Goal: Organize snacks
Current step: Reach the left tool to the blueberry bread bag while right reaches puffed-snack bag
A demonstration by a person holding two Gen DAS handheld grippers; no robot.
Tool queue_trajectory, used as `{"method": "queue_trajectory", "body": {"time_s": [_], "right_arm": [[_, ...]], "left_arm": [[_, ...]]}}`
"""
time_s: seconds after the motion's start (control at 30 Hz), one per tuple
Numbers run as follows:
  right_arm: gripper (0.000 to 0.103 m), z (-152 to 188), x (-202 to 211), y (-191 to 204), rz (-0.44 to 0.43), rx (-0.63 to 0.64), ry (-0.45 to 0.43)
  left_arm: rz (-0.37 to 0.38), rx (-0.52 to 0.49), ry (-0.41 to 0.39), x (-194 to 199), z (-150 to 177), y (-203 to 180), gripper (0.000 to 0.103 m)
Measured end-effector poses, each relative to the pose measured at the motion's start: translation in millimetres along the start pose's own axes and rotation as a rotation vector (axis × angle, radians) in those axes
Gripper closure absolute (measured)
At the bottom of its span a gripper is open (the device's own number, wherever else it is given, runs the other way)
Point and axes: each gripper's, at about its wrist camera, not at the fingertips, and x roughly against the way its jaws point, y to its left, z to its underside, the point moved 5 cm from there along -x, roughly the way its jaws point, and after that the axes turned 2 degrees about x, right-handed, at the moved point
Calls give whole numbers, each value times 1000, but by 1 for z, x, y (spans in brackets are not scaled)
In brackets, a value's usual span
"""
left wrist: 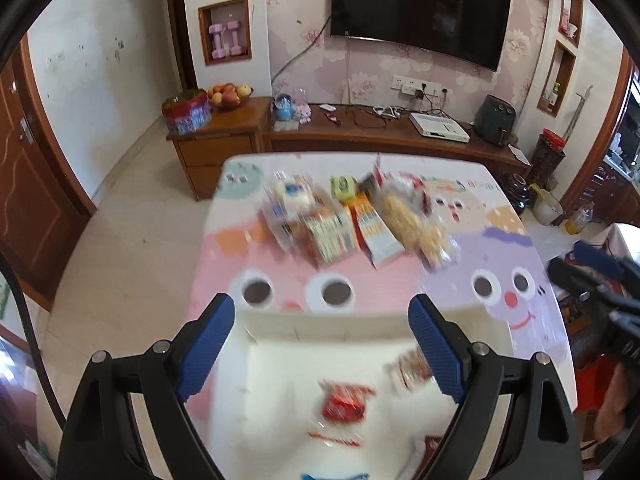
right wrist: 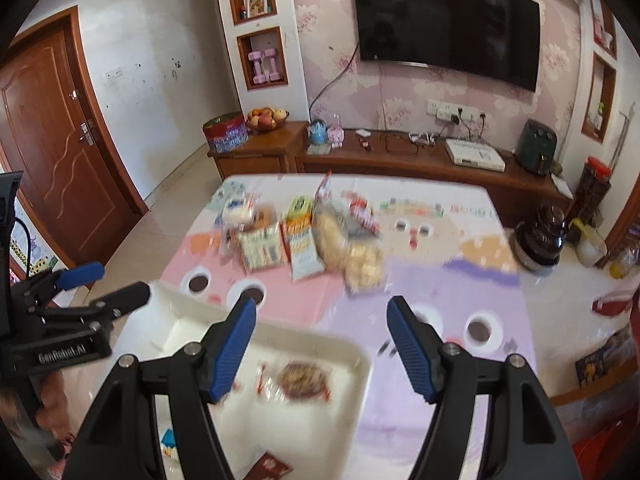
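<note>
A living-room table [left wrist: 248, 256] under a cartoon-face cloth, both my grippers raised above it. On the left, my left gripper [left wrist: 322, 346] hangs over the white tray [left wrist: 328, 326] at the table's near edge, fingers spread wide and grasping nothing. Below it in the tray lie a red-wrapped snack [left wrist: 344, 402] and a second wrapped one [left wrist: 412, 364] near the right-hand blue pad; both are blurred, so I cannot read the labels.

Toward the middle, the unsorted pile of snacks [left wrist: 352, 220] sits well beyond the tray: a clear pack with something white, striped orange-and-white packets, a small green one, and bags of pale puffed pieces, all touching or overlapping.

On the right, my right gripper [right wrist: 322, 346] is likewise released and empty, poised past the tray's right rim, with a round brown snack [right wrist: 302, 378] in the tray just beside its left pad.

My judgement: sorting has barely begun. To do the next pick well, I should reach forward to one packet at the pile's near edge, close on its sealed end rather than its puffed body, and lift clear before carrying it back.
</note>
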Motion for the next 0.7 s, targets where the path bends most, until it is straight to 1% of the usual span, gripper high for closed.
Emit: {"method": "queue_trajectory", "body": {"time_s": [0.07,0.2,0.3,0.43,0.53,0.63,0.67,0.7], "right_arm": [[35,-25,4,-8,3,6,-9],[35,-76,9,-21,11,5,-40],[35,-113,4,-30,19,-3,-57],[35,-150,-23,-33,-6,-2,-16],[35,-163,-53,-30,-19,17,31],[35,-162,-100,-25,-30,30,112],[35,-158,-115,-25,-28,25,137],[38,-155,-130,-25,-33,23,166]], "left_arm": [[-18,-11,6,1,-25,6,15],[-20,-31,29,-1,-66,11,15],[-51,-69,39,-10,-98,11,15],[-88,-89,56,-32,-133,12,15],[-96,-76,87,-65,-156,15,15],[-95,-49,139,-104,-160,22,15],[-90,-36,173,-123,-159,25,15],[-89,-25,194,-137,-156,27,15]]}}
